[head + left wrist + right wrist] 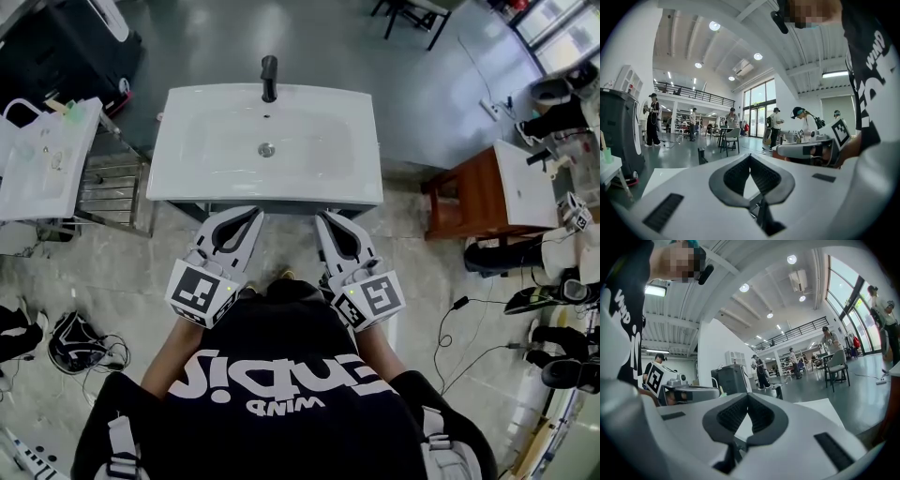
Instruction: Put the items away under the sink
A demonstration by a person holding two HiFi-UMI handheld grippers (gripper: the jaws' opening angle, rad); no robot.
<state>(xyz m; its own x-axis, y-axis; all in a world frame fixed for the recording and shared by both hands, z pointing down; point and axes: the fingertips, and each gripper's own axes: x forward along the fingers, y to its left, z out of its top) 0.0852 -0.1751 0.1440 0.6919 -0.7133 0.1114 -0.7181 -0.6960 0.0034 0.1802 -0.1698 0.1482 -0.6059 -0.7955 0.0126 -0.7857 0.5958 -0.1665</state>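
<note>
A person in a black printed shirt stands facing a white sink (pixel 178 141), holding 2 grippers side by side and level, just short of its near rim. The left gripper (pixel 249 214) is clenched on itself: in the left gripper view its 2 dark pads (pixel 736 176) converge and meet at the tip. The right gripper (pixel 323 217) is clamped shut the same way, its pads (pixel 761 416) touching at the front in the right gripper view. Each gripper's view catches the other one beside it, marker cube facing out. The sink sits straight ahead of the person, its basin bare around the drain (pixel 267 149), with a black faucet (pixel 269 77) upright at the far edge. A dark strip of cabinet front (pixel 281 205) shows beneath the near rim, right by both tips. A cluttered white table (pixel 37 159) stands to the left and a wooden side table (pixel 469 192) to the right, both apart from the sink.
</note>
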